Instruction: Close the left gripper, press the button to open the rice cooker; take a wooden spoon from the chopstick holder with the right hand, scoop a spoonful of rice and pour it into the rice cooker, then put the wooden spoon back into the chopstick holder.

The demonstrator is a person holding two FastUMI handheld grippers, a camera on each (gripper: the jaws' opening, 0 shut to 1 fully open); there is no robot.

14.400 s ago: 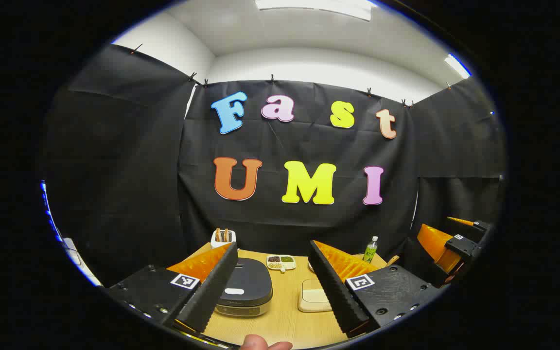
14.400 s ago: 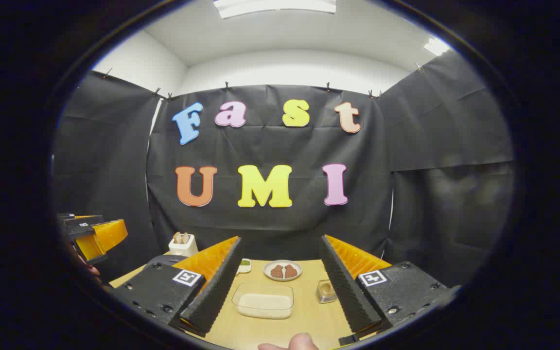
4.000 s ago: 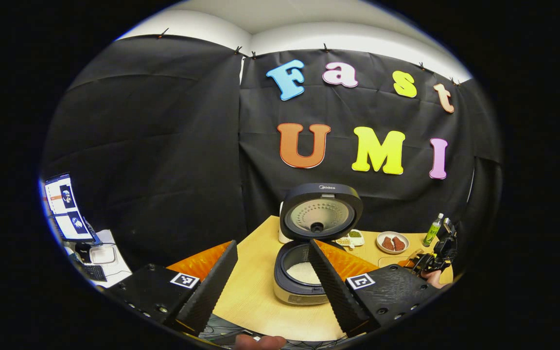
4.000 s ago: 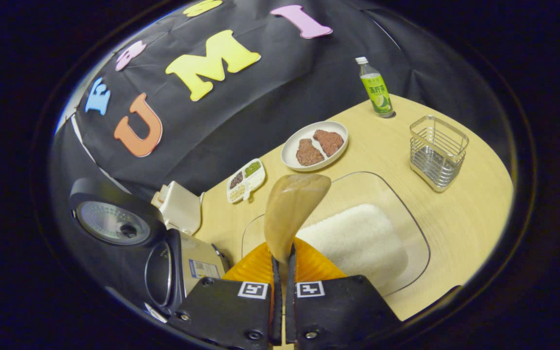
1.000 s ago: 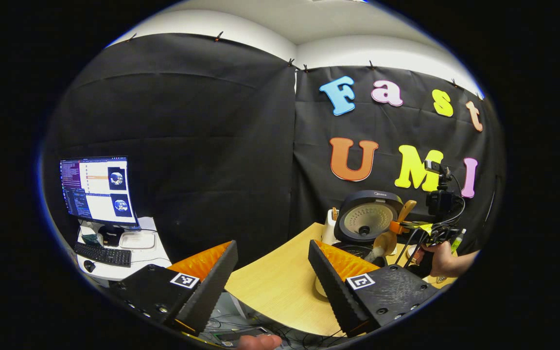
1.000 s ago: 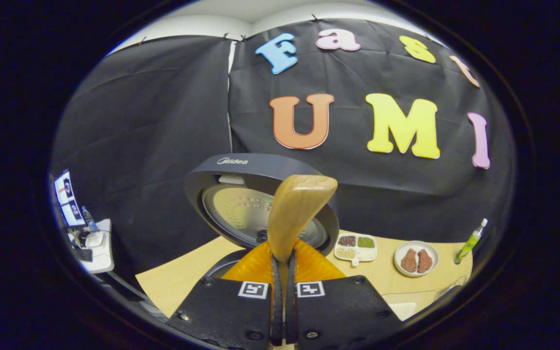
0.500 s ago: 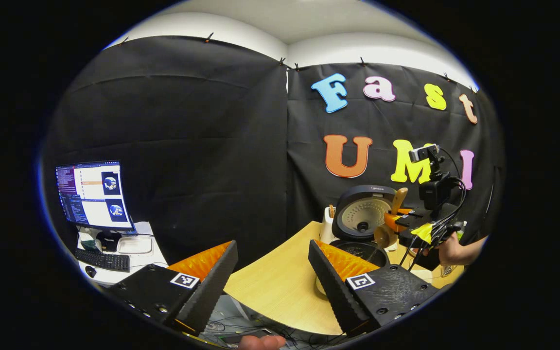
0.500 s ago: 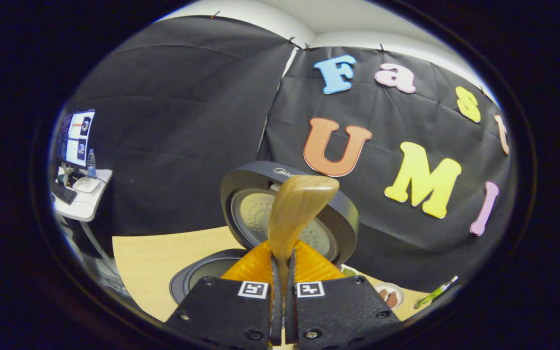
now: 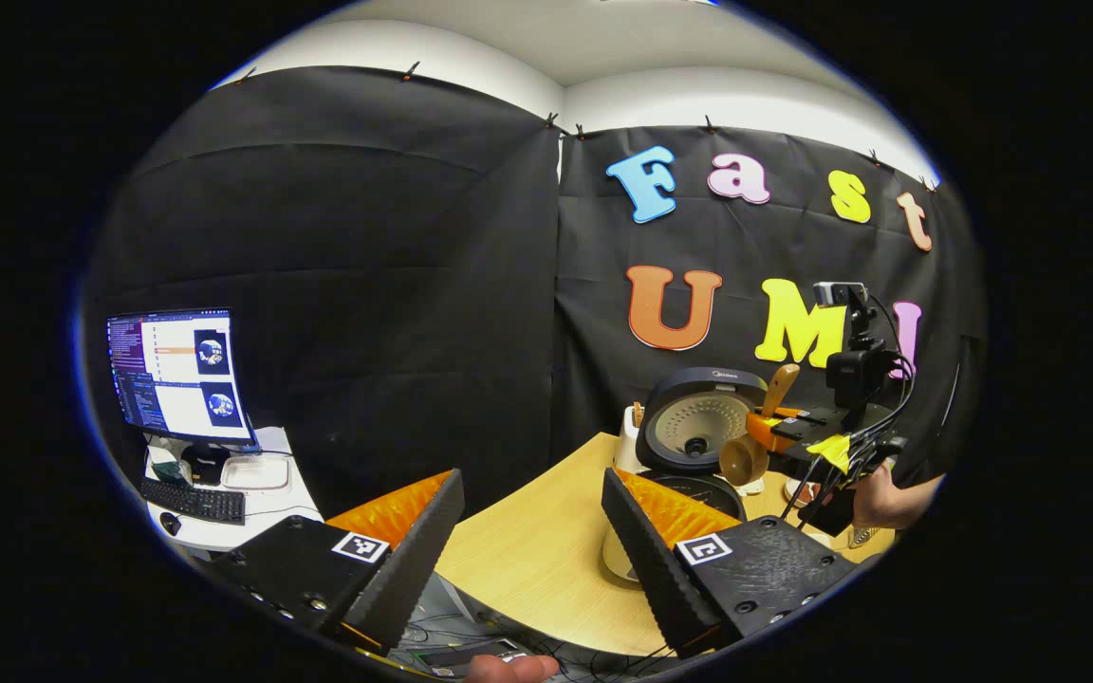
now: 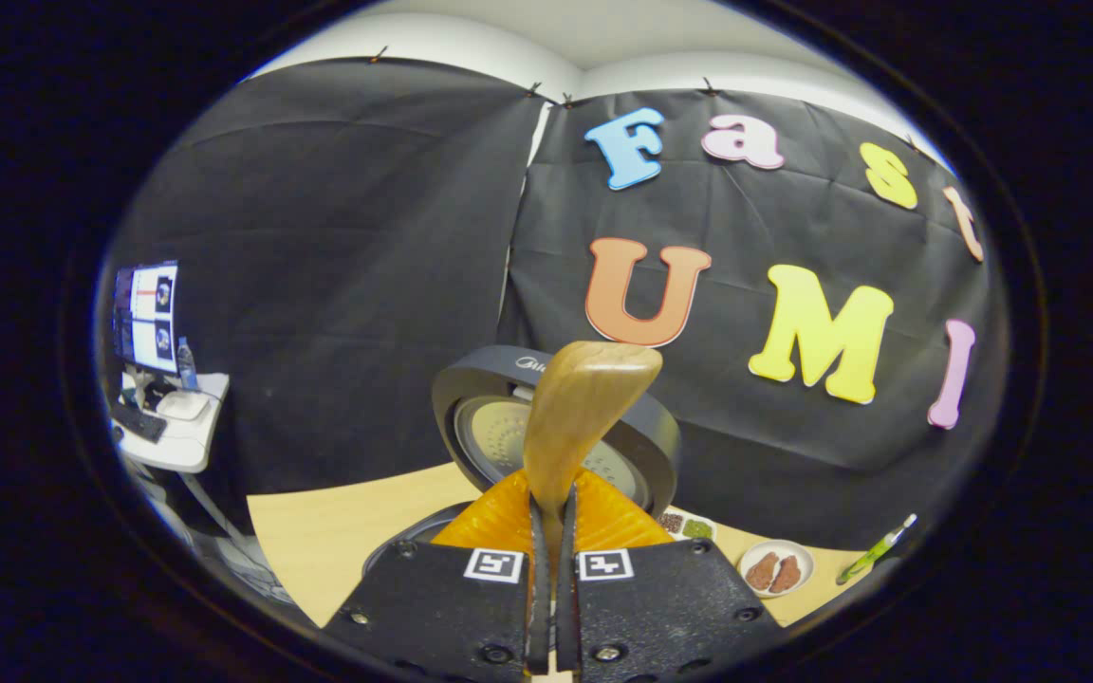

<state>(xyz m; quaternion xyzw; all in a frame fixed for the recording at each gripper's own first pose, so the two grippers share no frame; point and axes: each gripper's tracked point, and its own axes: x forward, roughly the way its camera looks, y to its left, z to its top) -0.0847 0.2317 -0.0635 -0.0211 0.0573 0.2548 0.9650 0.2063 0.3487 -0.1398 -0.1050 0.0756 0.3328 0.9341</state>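
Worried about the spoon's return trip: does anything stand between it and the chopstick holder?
Yes. In the left gripper view the wooden spoon, clamped in the right gripper, sits before the rice cooker's raised lid; the chopstick holder stands partly behind that lid.

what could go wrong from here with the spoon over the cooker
1. The right gripper pinches the wooden spoon low on its handle, so it may pivot between the jaws while being carried back.
2. The raised rice cooker lid stands close behind the spoon; a swing could knock it.
3. The chopstick holder sits behind the rice cooker, so reaching it means clearing the lid.
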